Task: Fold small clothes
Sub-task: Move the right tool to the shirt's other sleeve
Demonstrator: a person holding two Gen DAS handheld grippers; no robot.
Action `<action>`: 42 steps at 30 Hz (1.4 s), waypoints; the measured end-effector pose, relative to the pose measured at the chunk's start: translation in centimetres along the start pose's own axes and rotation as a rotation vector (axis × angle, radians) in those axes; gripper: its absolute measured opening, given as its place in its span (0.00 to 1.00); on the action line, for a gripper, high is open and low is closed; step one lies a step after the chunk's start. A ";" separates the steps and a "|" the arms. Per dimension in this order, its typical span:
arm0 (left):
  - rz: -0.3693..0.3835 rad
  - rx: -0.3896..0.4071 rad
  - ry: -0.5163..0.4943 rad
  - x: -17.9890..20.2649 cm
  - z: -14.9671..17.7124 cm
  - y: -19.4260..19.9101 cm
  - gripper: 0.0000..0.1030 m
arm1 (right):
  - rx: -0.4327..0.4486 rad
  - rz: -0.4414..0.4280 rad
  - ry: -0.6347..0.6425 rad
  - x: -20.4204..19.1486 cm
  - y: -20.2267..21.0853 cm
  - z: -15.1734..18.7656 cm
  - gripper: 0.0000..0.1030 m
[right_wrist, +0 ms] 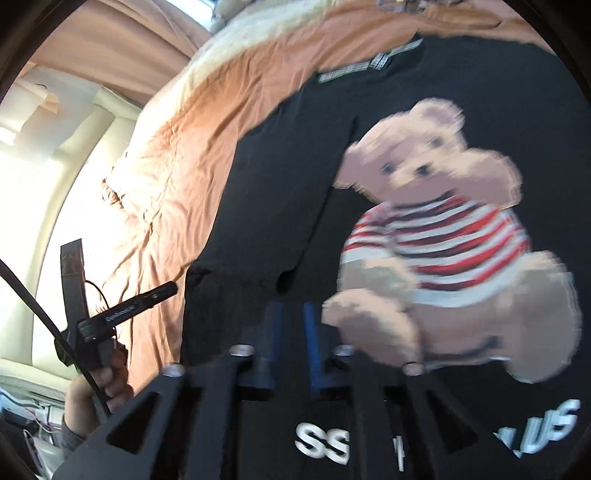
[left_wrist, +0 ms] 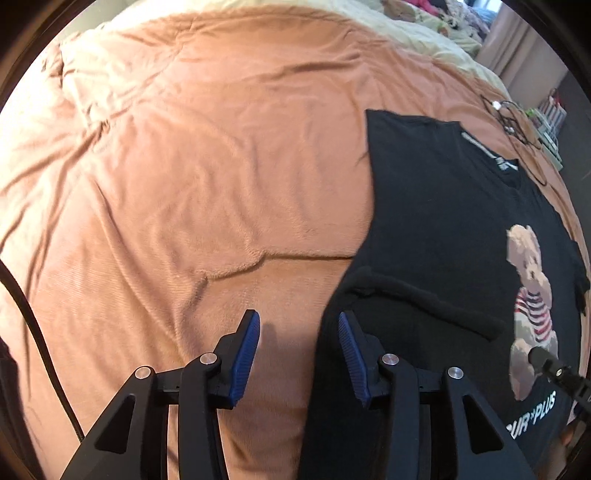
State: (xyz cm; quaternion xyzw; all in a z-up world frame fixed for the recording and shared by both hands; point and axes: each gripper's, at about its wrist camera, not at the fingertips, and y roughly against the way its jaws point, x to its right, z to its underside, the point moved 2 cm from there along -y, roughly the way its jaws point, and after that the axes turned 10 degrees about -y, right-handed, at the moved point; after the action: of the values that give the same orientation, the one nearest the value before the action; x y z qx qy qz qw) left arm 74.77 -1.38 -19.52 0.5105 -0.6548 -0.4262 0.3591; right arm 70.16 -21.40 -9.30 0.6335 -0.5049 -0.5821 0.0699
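Note:
A black T-shirt (left_wrist: 436, 221) with a teddy bear print (left_wrist: 532, 288) lies face up on the orange bedspread (left_wrist: 207, 177). Its left side is folded in, with a sleeve lying across the body. My left gripper (left_wrist: 299, 332) is open and empty, hovering over the shirt's left edge. In the right wrist view the shirt (right_wrist: 280, 192) and bear print (right_wrist: 436, 236) fill the frame, blurred. My right gripper (right_wrist: 293, 325) has its blue pads close together over the dark cloth; blur hides whether cloth is between them.
The bedspread stretches wide to the left of the shirt. Cables (left_wrist: 517, 125) and books (left_wrist: 550, 122) lie at the bed's far right edge. A pale quilt (left_wrist: 406, 33) lies beyond. The person's left hand with its gripper handle (right_wrist: 110, 332) shows at the bed's left side.

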 end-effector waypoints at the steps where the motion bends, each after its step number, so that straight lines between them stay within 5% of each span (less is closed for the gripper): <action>1: 0.010 0.010 0.000 0.3 -0.1 0.6 0.46 | 0.019 0.005 0.001 0.3 1.0 0.1 0.51; 16: 0.134 0.107 -0.120 12.2 -2.3 5.1 0.56 | 0.263 0.048 -0.102 10.7 14.1 -0.6 0.53; 29: 0.238 0.136 -0.242 26.0 -5.2 4.2 0.56 | 0.419 0.029 -0.329 22.6 19.6 -3.6 0.53; 42: 0.340 0.127 -0.344 38.3 -8.4 -0.8 0.55 | 0.464 0.237 -0.260 25.8 23.0 -9.1 0.53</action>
State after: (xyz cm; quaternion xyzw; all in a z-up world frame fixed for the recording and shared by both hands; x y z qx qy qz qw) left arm 74.22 -40.41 -15.68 0.3348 -0.8082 -0.3982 0.2760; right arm 59.89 -55.63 -8.14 0.4891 -0.6998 -0.5152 -0.0747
